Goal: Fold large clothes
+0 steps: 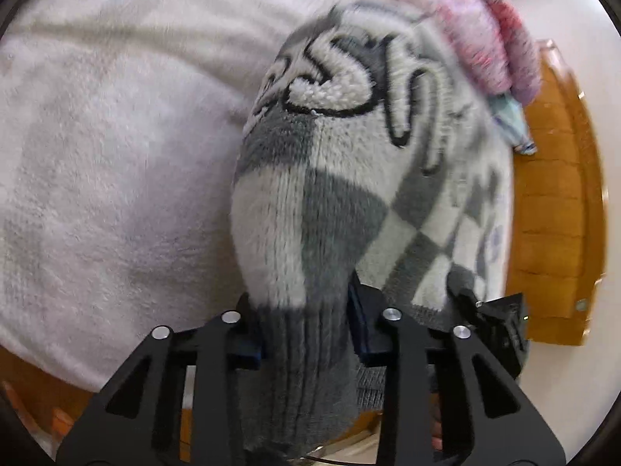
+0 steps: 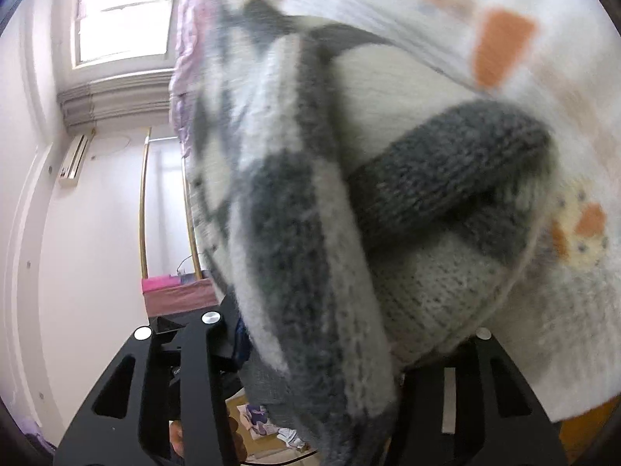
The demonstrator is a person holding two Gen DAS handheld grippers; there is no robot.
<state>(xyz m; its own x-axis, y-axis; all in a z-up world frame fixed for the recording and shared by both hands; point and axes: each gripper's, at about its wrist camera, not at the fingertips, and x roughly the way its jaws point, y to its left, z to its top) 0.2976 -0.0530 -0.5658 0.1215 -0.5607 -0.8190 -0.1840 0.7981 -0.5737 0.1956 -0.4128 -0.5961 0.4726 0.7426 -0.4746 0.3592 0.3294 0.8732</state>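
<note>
A grey-and-white checked knit sweater (image 1: pixel 349 178) with black-outlined white lettering fills the middle of the left wrist view. My left gripper (image 1: pixel 306 334) is shut on its grey ribbed hem, which hangs down between the fingers. In the right wrist view the same sweater (image 2: pixel 295 233) drapes over my right gripper (image 2: pixel 322 353), which is shut on a thick fold of it. A grey ribbed cuff (image 2: pixel 446 171) shows to the right. The right gripper's fingertips are hidden by the fabric.
A white fluffy blanket (image 1: pixel 108 163) covers the surface on the left. A pink patterned cloth (image 1: pixel 489 27) lies at the top right. A wooden bed frame (image 1: pixel 555 209) stands on the right. A white cloth with orange patches (image 2: pixel 504 46) lies behind the sweater. A window (image 2: pixel 124 11) and wall are on the left.
</note>
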